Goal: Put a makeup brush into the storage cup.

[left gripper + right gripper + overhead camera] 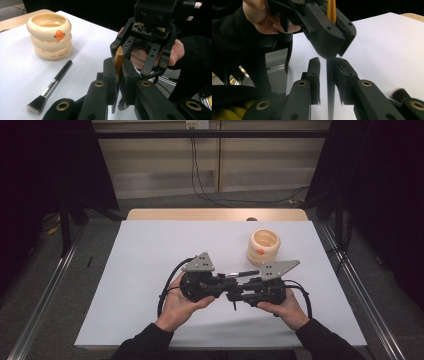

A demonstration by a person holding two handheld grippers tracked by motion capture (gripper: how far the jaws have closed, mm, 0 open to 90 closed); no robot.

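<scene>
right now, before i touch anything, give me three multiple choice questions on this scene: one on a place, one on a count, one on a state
1. Where does the makeup brush lie?
A. inside the holder
B. flat on the white table, beside the holder
C. between the jaws of a gripper

2. How many stacked rings form the cream holder?
A. two
B. five
C. three

3. What state is the left hand-held gripper in?
A. shut on the gold-tipped stick
B. open and empty
C. lying on the table

Answers:
1 B: the makeup brush rests on the white table, apart from the cream holder.
2 C: three rings sit one on another, the top one bearing an orange knob.
3 A: the left hand-held gripper has its jaws closed against the gold-tipped stick.
</scene>
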